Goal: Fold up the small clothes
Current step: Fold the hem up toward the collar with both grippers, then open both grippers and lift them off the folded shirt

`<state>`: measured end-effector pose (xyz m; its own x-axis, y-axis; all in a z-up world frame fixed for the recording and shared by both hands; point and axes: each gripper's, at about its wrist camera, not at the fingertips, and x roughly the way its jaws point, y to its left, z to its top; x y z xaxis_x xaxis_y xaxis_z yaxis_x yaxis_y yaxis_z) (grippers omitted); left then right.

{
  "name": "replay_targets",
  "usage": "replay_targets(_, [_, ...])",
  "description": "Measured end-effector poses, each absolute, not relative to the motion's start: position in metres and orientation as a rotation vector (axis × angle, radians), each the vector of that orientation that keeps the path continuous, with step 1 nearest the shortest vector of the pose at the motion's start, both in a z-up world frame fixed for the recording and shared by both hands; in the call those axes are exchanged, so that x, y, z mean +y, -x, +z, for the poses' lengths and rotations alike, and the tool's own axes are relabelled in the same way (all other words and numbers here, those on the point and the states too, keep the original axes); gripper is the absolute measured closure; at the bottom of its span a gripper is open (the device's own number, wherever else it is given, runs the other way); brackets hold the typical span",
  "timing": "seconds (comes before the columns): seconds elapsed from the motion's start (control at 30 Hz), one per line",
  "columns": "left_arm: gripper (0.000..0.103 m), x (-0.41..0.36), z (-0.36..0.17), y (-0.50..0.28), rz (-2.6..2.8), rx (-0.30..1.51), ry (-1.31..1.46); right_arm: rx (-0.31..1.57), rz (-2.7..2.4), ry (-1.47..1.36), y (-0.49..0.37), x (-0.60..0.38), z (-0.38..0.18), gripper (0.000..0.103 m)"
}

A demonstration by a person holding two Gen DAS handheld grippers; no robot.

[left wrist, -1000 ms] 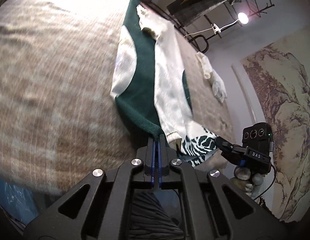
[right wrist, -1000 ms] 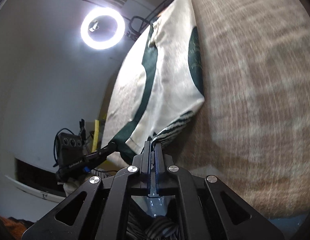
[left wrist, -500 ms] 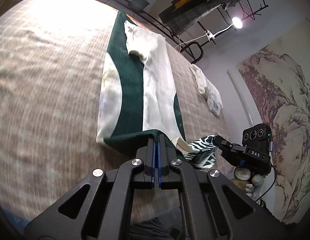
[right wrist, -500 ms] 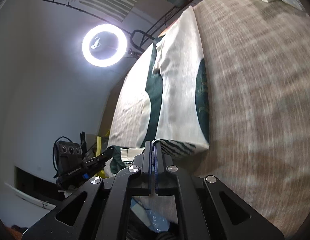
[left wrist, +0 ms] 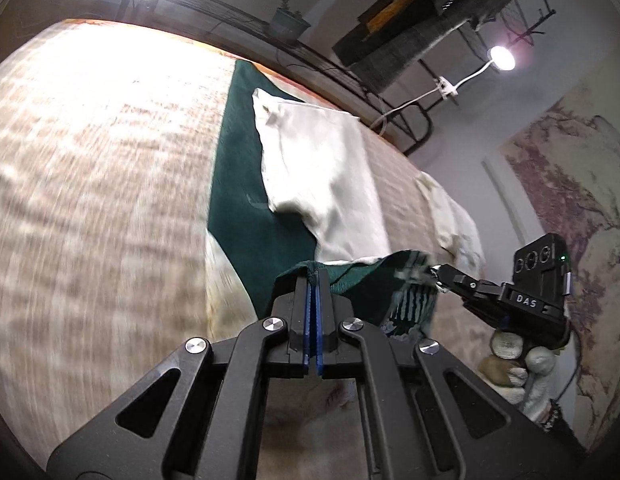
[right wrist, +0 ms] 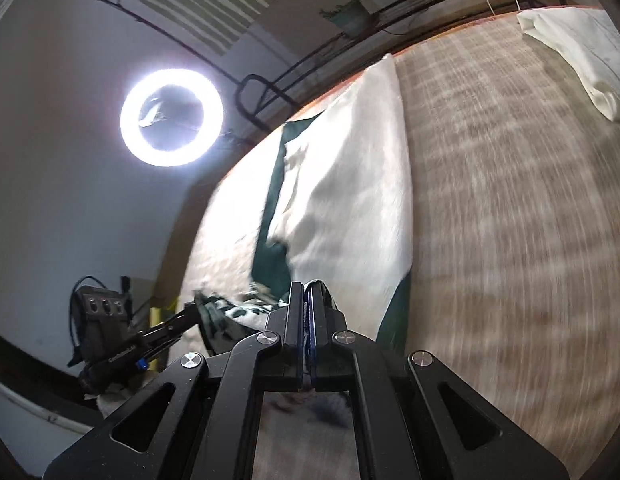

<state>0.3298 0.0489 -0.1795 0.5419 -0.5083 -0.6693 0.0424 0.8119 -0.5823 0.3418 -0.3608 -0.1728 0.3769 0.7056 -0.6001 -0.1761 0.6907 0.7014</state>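
A green and cream garment [left wrist: 310,184] lies lengthwise on the beige woven bed cover [left wrist: 89,200]. My left gripper [left wrist: 313,280] is shut on its near green hem corner and holds it lifted. My right gripper [right wrist: 307,292] is shut on the other near corner, with zebra-striped trim [right wrist: 233,306] hanging between the two. The garment also shows in the right wrist view [right wrist: 350,200]. Each gripper appears in the other's view: the right gripper [left wrist: 436,270], the left gripper [right wrist: 197,304].
A folded cream cloth [left wrist: 450,216] lies farther right on the bed and shows in the right wrist view [right wrist: 582,52]. A metal rack [left wrist: 430,8] and a lamp [left wrist: 502,58] stand behind the bed. A ring light [right wrist: 171,118] glows at the left.
Both grippers have lifted the garment's near hem and carried it forward over the garment. The views have tilted up toward the far end of the bed.
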Motion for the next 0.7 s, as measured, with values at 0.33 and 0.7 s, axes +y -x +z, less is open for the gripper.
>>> replay_targets(0.33, [0.103,0.040,-0.197,-0.359,-0.293,0.957,0.456,1.109,0.540,-0.531,-0.373,-0.358,-0.191,0.100])
replay_targets(0.7, [0.066,0.042,-0.183,-0.352,-0.256,0.908,0.351,1.083,0.504,-0.348,-0.348,-0.359,-0.175,0.097])
